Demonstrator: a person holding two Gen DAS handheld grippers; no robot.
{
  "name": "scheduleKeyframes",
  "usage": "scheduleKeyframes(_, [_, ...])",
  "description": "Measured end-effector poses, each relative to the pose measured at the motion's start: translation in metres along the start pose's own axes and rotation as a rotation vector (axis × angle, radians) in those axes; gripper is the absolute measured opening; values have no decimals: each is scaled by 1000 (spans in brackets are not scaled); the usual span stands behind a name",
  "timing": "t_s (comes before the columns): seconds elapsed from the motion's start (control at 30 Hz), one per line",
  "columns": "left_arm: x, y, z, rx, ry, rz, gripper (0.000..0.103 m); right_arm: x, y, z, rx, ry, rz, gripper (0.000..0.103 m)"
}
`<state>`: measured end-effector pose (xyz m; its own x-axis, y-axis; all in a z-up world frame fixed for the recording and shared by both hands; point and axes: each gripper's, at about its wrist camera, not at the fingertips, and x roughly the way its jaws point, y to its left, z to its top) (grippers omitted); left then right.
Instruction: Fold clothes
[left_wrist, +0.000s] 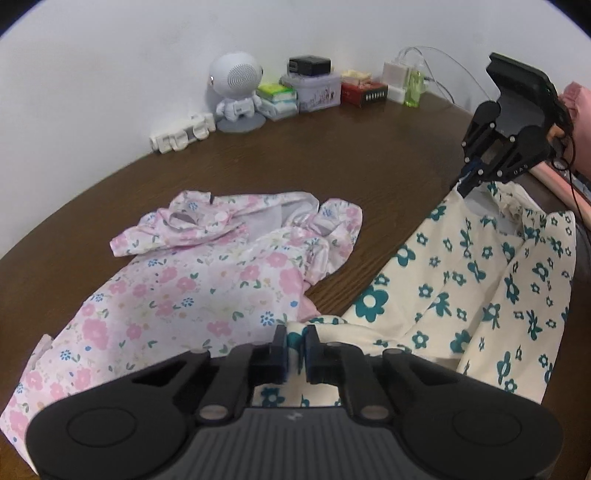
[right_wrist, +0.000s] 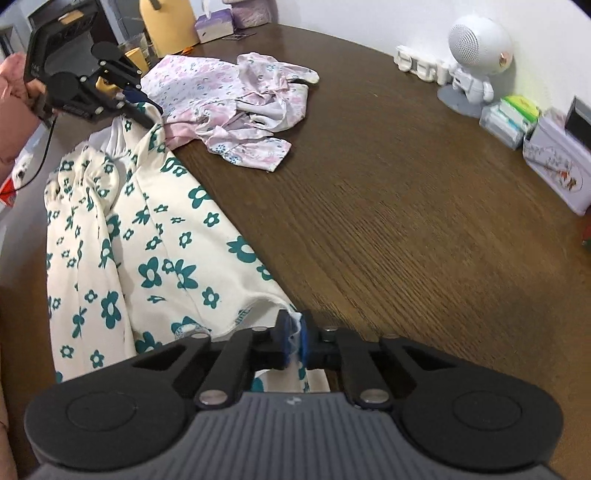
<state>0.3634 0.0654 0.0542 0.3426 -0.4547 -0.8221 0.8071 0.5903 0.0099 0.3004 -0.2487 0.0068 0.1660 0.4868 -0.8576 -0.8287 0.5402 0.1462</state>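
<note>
left claw (left_wrist: 296, 345) and right claw (right_wrist: 294, 341) each clamped on cream teal-flowered garment (left_wrist: 461, 280), no legible writing

I'm at home, at my dark wooden table (left_wrist: 369, 147) pushed against a white wall (left_wrist: 147, 44). Along its far edge stand a little astronaut speaker (left_wrist: 236, 88), tissue packs (left_wrist: 279, 99), a tin box (left_wrist: 314, 90) and a power strip (left_wrist: 183, 136); two flowered garments (left_wrist: 207, 280) lie on it.
</note>
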Motion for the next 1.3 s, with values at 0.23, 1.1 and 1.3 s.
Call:
scheduleKeyframes(0.23, [-46, -39, -23, 64, -158, 132, 4, -53, 42, -16, -115, -185, -83, 3])
scheduleKeyframes(1.1, [-96, -170, -153, 108, -185, 346, 47, -48, 214, -154, -297, -242, -312, 3])
scheduleKeyframes(1.3, [-90, -173, -128, 204, -170, 318, 54, -48, 212, -158, -269, -264, -313, 3])
